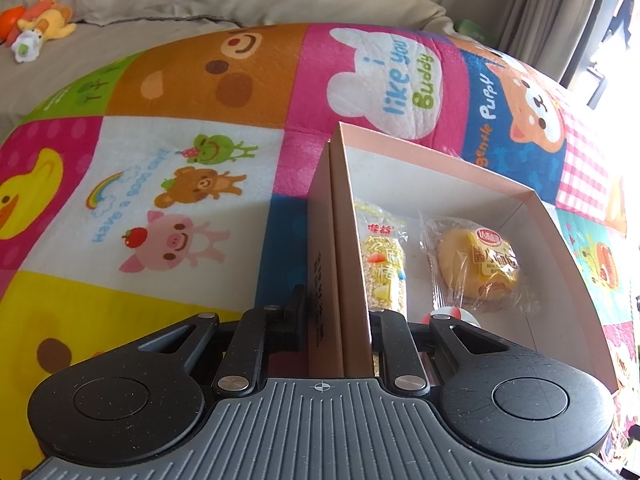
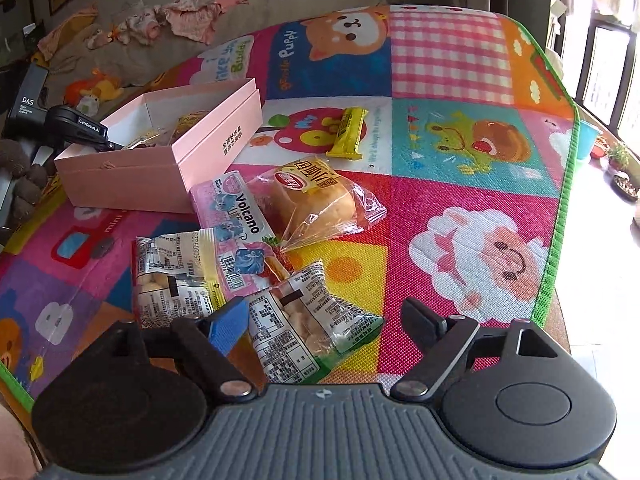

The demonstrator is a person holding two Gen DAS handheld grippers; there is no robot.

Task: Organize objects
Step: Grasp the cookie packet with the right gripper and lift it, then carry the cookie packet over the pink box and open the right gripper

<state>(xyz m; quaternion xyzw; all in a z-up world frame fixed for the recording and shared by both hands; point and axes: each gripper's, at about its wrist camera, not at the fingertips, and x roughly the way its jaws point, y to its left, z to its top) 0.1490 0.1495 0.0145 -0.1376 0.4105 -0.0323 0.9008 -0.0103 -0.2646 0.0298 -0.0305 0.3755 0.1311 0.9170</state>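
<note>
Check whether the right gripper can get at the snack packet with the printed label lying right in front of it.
Probably yes. The right gripper is open, and the labelled snack packet lies on the play mat partly between its fingers, with nothing on top. The left gripper is off clamping the pink box's wall.

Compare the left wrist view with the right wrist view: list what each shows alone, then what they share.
Left wrist only: the left gripper shut on the pink box's wall, and a grain bar packet lying inside the box.

Right wrist only: the open right gripper above loose snacks on the mat: a yellow bar, a wrapped bun, a pink Volcano packet and two biscuit packets.

Both: the pink box, the cartoon play mat and the plush toys behind.
</note>
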